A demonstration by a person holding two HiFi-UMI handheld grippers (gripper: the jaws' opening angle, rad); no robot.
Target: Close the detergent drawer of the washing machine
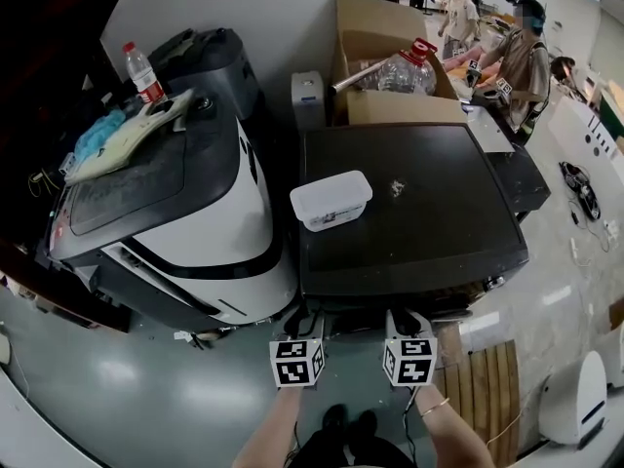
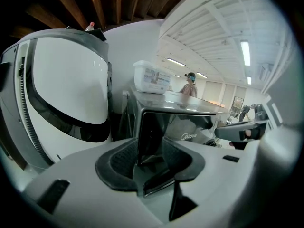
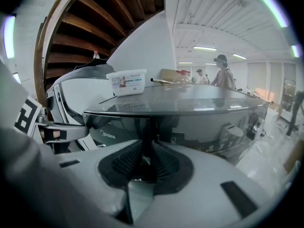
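Jaws wide, the left tool (image 2: pixel 149 161) is bracketing the detergent drawer (image 2: pixel 150 134), apparently to push it; the right tool (image 3: pixel 144 164) is idling, closed and empty.

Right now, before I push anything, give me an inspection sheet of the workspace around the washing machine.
Surface: dark flat top of the washing machine.
Job's things: detergent drawer not clearly made out; open or closed cannot be told.
Clutter: white container on the top near its left edge; bottle and cloths on the white and black machine at left; cardboard box with a clear jug behind.
Grippers: left gripper jaws apart, the washer's dark front edge between them, contact unclear; right gripper jaws close together, nothing between.
Cables: a coil on the floor at right.
Surroundings: people standing behind.
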